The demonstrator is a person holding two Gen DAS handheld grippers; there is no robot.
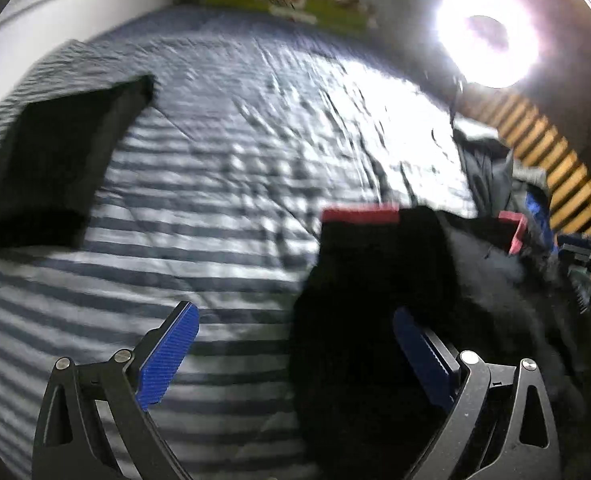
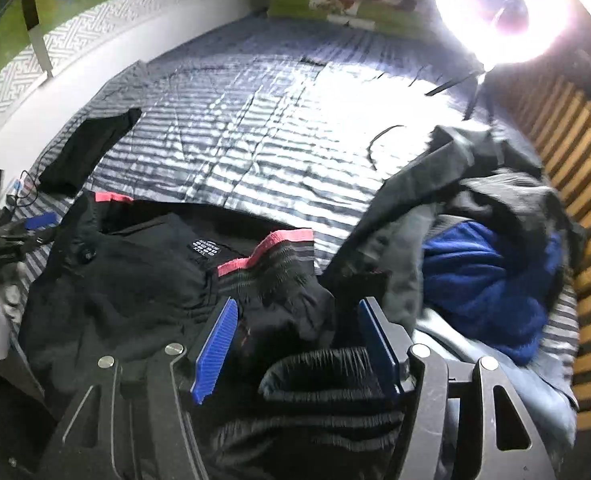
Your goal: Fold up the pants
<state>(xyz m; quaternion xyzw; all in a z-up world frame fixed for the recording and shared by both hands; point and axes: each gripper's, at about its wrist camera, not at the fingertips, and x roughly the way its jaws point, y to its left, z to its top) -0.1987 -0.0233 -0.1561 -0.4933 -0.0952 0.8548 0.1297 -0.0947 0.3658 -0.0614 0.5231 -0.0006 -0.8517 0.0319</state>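
Two Open Grippers Above Unfolded Pants: Laying-Out Step

We read the scene from left to right. On the striped bedspread, a dark folded garment lies at the far left, well apart from the work. The black pants, with pink waistband trim, lie crumpled at the near edge, waistband toward the bed's middle. The left gripper has its jaws apart, with dark cloth between them but no pad pressing on it. The right gripper also stands with jaws apart over a ribbed fold of the pants, gripping nothing. A heap of other clothes lies just beside the pants on the right.

We judge that folding has not begun. Next, each gripper must close on a waistband corner, then draw the pants flat, clear of the heap.
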